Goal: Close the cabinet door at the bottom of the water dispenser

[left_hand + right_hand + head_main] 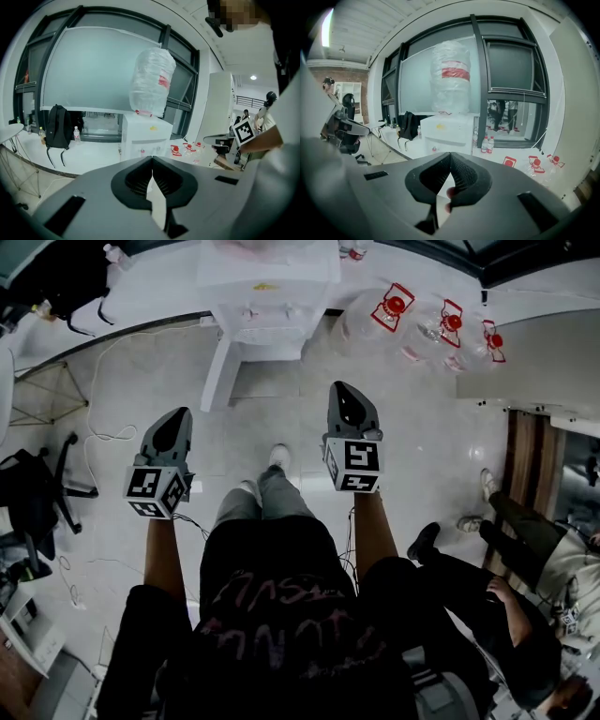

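The white water dispenser (267, 296) stands against the window ledge, straight ahead of me. Its bottom cabinet door (217, 373) hangs open, swung out toward the left over the floor. My left gripper (177, 413) is shut and holds nothing, well short of the door and to its lower left. My right gripper (346, 387) is also shut and holds nothing, level with the dispenser's right side. In the left gripper view the gripper (152, 158) points at the dispenser (145, 136) with its clear bottle (151, 82) on top. The right gripper (451, 153) faces the dispenser (447, 131) too. Both gripper views hide the door.
Several empty jugs with red caps (417, 320) lie right of the dispenser. A black office chair (37, 493) and a white cable (103, 432) are on the left. A seated person (487, 587) is at the right. A black backpack (58, 127) leans on the ledge.
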Demonstrator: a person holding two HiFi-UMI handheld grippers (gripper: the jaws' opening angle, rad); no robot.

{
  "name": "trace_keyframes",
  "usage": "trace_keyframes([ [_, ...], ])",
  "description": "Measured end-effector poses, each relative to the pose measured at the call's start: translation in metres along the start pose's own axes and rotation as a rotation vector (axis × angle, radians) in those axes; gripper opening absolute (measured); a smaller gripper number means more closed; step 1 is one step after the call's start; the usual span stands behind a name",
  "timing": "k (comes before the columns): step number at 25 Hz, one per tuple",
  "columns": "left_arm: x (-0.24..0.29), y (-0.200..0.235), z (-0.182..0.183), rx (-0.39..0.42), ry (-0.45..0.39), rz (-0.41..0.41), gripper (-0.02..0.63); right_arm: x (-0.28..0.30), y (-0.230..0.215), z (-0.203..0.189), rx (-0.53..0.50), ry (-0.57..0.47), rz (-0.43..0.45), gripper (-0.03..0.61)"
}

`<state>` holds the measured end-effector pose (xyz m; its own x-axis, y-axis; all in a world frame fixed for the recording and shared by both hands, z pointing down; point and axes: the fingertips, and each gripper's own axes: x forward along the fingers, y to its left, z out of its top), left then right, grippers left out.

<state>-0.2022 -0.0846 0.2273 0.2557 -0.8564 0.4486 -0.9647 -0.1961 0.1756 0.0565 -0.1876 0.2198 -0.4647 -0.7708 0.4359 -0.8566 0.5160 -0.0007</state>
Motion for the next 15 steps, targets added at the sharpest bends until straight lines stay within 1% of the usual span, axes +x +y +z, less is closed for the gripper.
trace_keyframes([
  [4,0.013,0.01,-0.021,0.006,0.013,-0.017,0.015,0.016,0.005,-0.022,0.009,0.019,0.004,0.012],
  [6,0.018,0.017,-0.034,0.007,0.018,-0.022,0.015,0.022,0.009,-0.031,0.021,0.016,0.005,0.012],
  [9,0.025,0.028,-0.053,0.0,0.02,-0.028,0.015,0.034,0.016,-0.046,0.012,0.01,0.012,0.012],
  [12,0.031,0.036,-0.076,0.001,0.016,-0.032,0.015,0.046,0.022,-0.068,0.006,0.009,0.016,0.012],
  [15,0.036,0.049,-0.102,-0.009,0.011,-0.018,0.015,0.058,0.027,-0.093,-0.007,0.008,0.023,0.012],
])
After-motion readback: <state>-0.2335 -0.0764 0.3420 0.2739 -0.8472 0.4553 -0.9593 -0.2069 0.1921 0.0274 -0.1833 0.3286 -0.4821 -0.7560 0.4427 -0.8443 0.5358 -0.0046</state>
